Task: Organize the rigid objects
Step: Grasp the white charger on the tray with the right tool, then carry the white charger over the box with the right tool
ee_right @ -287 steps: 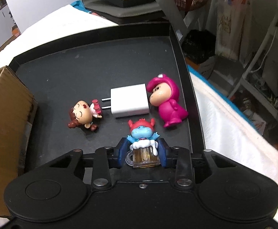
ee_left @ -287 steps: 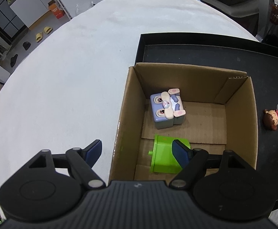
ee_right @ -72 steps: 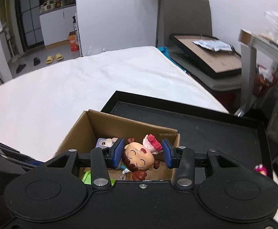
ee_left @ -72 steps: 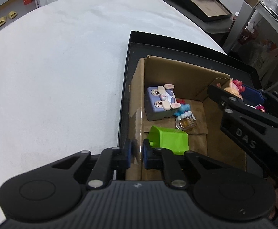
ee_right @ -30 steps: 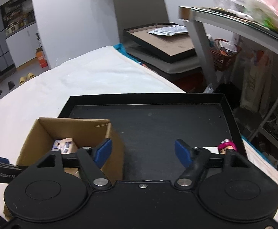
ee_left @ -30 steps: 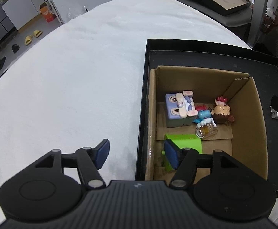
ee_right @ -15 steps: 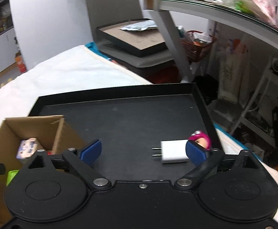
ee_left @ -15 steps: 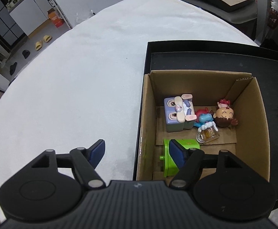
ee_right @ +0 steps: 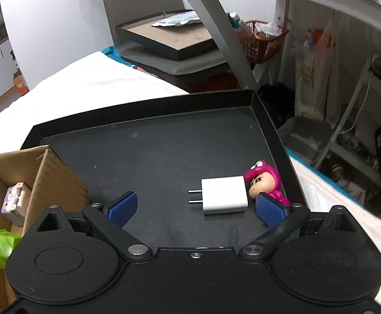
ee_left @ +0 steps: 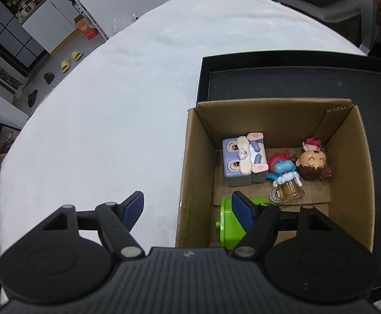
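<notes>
Fingers (ee_right: 269, 213) of right gripper (ee_right: 195, 208) wide, empty, perhaps over white charger (ee_right: 224, 195)

Far beyond the claw, yellow slippers (ee_left: 71, 60) and an orange box (ee_left: 85, 27) sit on the floor, while an orange basket (ee_right: 262, 40) stands beyond the white-covered desk (ee_left: 99, 120).

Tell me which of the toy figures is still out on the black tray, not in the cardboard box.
The pink-suited figure, lying against the white charger near the tray's right edge. The blue mug figure, brown-haired doll and bunny block are in the box.
</notes>
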Motion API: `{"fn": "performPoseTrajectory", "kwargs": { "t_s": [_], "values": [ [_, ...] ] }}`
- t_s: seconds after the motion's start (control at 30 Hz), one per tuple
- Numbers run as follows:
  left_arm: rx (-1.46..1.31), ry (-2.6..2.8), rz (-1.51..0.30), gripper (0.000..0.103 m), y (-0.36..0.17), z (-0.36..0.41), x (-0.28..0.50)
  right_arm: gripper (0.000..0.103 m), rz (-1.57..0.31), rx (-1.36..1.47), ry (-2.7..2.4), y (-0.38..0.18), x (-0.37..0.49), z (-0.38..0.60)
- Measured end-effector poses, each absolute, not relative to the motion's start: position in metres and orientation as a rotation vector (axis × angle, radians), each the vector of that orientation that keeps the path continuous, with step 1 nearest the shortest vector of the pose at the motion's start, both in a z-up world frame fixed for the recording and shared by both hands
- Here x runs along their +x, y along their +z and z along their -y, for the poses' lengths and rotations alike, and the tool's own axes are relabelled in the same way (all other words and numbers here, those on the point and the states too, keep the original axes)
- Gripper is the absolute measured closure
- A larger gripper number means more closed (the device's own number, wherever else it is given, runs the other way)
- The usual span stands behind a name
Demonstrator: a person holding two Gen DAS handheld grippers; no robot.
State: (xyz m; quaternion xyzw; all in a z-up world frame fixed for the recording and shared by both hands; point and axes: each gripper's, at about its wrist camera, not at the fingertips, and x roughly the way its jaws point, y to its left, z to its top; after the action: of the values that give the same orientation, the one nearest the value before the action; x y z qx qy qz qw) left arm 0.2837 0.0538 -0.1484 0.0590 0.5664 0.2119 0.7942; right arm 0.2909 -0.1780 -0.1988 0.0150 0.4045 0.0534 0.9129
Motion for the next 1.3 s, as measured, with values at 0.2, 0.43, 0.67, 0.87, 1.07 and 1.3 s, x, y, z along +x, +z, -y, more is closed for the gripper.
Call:
{"fn": "performPoseTrajectory", "kwargs": {
  "t_s": [0.2, 0.43, 0.67, 0.87, 1.07, 1.3],
  "values": [
    [0.143, 0.457, -1.23, 0.03, -0.151, -0.046, 0.288, 0.008, -0.899, 0.13, 0.107, -0.219, 0.307, 0.193],
    [0.139, 0.452, -1.232, 0.03, -0.148, -0.048, 0.289, 0.01, -0.899, 0.096, 0.101, -0.233, 0.314, 0.187],
    [0.116, 0.455, -1.225, 0.03, -0.147, -0.059, 0.284, 0.057, -0.885, -0.023, 0.099, -0.236, 0.312, 0.182],
    [0.093, 0.437, -1.218, 0.03, -0.147, -0.063, 0.276, 0.058, -0.918, 0.009, 0.128, -0.229, 0.305, 0.181],
    [0.07, 0.411, -1.207, 0.03, -0.145, -0.065, 0.27, 0.058, -0.893, 0.025, 0.134, -0.214, 0.295, 0.181],
    [0.039, 0.379, -1.195, 0.03, -0.141, -0.068, 0.262, 0.058, -0.879, 0.045, 0.153, -0.198, 0.283, 0.181]
  ]
}}
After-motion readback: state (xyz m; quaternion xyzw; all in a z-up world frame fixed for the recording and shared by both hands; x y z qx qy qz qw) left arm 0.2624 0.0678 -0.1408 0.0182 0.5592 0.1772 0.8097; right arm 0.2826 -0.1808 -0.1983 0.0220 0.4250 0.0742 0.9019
